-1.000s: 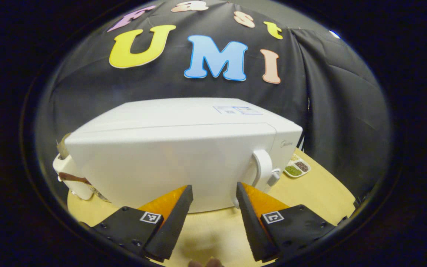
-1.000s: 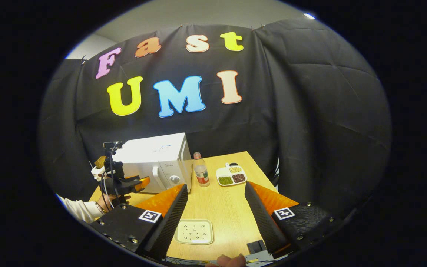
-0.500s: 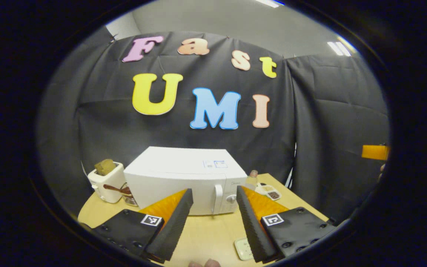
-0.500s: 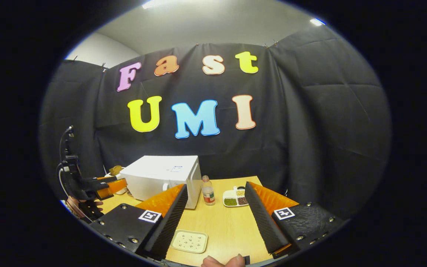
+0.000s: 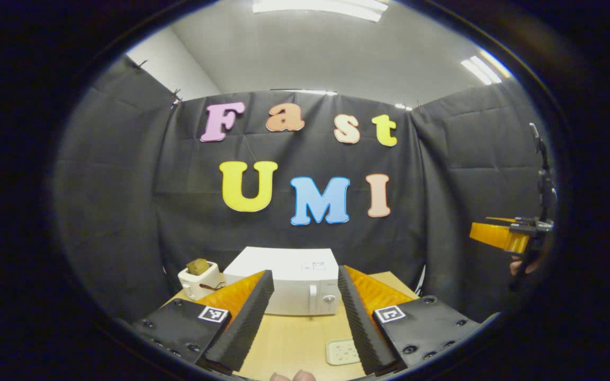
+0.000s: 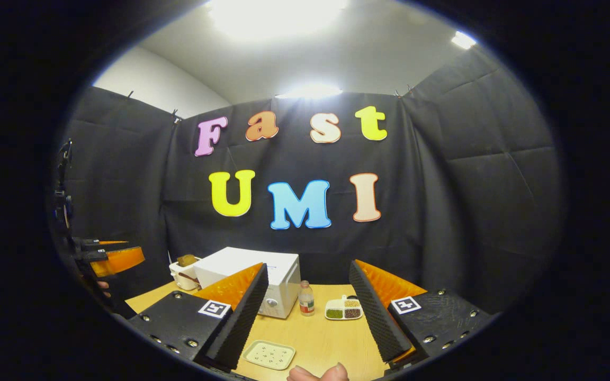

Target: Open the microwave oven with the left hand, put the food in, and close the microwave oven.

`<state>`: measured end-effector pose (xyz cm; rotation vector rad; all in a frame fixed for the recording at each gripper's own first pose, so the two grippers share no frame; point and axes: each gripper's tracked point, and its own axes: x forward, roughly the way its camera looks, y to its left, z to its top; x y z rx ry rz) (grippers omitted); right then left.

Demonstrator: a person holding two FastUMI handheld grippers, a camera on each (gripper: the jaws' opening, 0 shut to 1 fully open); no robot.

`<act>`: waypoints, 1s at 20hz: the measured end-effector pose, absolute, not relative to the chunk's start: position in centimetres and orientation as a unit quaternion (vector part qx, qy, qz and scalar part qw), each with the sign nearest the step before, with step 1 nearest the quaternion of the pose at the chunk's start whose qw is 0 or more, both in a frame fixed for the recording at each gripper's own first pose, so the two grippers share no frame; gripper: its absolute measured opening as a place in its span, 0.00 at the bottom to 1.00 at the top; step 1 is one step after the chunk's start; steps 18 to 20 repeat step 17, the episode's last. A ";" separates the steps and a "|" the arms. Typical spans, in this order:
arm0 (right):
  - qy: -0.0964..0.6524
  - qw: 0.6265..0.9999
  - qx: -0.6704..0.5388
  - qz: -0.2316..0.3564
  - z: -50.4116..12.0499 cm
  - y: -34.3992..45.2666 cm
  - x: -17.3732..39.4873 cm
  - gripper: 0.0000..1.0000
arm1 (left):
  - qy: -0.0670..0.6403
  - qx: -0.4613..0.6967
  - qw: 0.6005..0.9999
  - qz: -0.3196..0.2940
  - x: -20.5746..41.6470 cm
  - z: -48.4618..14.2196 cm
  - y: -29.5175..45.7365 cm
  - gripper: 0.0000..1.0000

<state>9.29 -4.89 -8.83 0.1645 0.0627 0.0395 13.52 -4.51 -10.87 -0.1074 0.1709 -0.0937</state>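
The white microwave [image 5: 294, 288] stands at the back of the wooden table [image 5: 289, 338], door shut, handle and knob on its right side; it shows again in the right gripper view [image 6: 284, 280]. My left gripper [image 5: 305, 271] is open, held high and well back from it, with nothing between its fingers. A pale square plate with dark specks [image 5: 341, 352] [image 6: 269, 354] lies near the table's front edge. My right gripper [image 6: 307, 264] is open too, above the front of the table. Each gripper appears at the side of the other's view: right gripper [image 5: 498, 235], left gripper [image 6: 117, 259].
A white toaster with bread [image 5: 198, 279] stands left of the microwave. To its right are a small bottle [image 6: 306, 299] and a divided dish of grains [image 6: 343, 308]. Black cloth walls close in the back and sides.
Both grippers have drawn back and risen away from the table, so the microwave looks much smaller and farther. The door stayed shut and both grippers stayed open.
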 end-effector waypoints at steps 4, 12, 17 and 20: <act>-0.003 0.997 0.073 0.017 -4.6 -3.7 8.9 0.94 | 0.069 -0.072 0.994 -0.039 12.0 -6.0 -1.8 0.85; -0.016 0.999 0.019 0.032 -3.2 2.9 8.6 0.92 | 0.064 0.002 0.998 -0.013 9.1 -5.9 1.5 0.83; -0.015 0.999 -0.001 0.049 -2.7 5.4 9.0 0.92 | 0.058 0.013 0.998 0.007 7.5 -6.7 2.4 0.82; -0.015 0.999 -0.001 0.049 -2.7 5.4 9.0 0.92 | 0.058 0.013 0.998 0.007 7.5 -6.7 2.4 0.82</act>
